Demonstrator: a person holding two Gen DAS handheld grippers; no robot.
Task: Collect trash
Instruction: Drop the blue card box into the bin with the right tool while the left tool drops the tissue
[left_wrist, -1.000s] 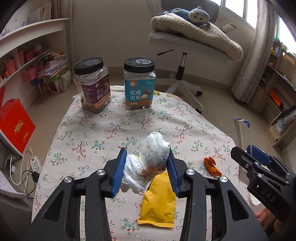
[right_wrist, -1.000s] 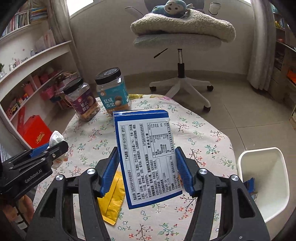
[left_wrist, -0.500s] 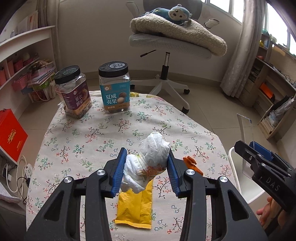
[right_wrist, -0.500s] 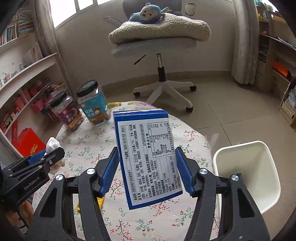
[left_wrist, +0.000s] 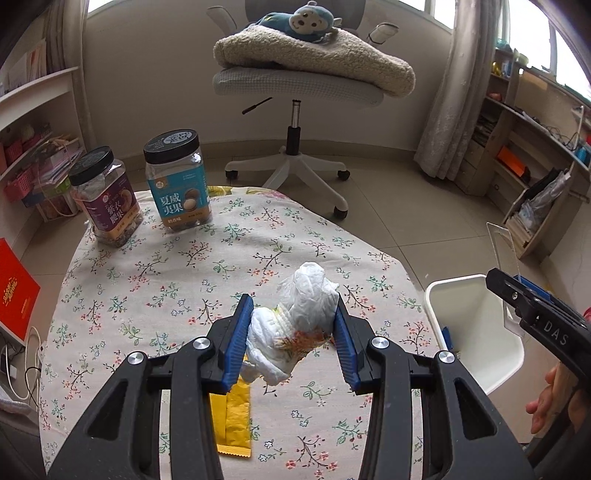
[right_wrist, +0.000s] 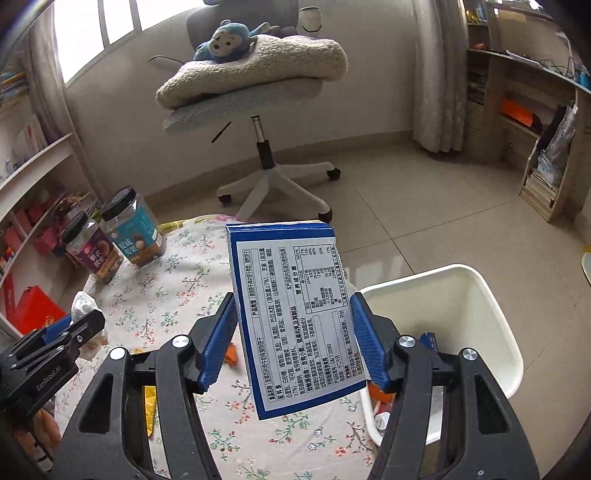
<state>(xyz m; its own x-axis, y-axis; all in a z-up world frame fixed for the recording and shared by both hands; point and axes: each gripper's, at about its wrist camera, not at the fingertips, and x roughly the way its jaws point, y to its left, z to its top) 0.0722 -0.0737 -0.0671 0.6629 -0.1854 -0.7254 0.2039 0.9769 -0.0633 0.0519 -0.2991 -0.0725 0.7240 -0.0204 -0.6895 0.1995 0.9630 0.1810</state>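
The left gripper (left_wrist: 291, 345) pinches a crumpled white tissue wad (left_wrist: 295, 332) between its blue pads, lifted above the near part of the table (left_wrist: 177, 280), which wears a floral cloth. Under that gripper, near the table's near edge, lies a yellow wrapper (left_wrist: 232, 424), flat on the cloth. The right gripper (right_wrist: 293, 345) grips a blue-bordered box (right_wrist: 295, 317) by its two side edges, the printed label face toward the camera, tilted a little; the box hangs over the table's right edge. A small orange scrap (right_wrist: 231, 354) lies on the cloth close to that edge, partly hidden behind the right gripper's left pad. Just beside the right edge stands a white bin (right_wrist: 491, 314) on the floor, with some scraps in its bottom. At the far left corner of the table stand two black-lidded jars, the purple-labelled jar (left_wrist: 107, 203) beside the blue-labelled jar (left_wrist: 179, 182). Beyond the table is an office chair (left_wrist: 295, 85) carrying a folded blanket (left_wrist: 317, 55) and a plush monkey (left_wrist: 295, 24).
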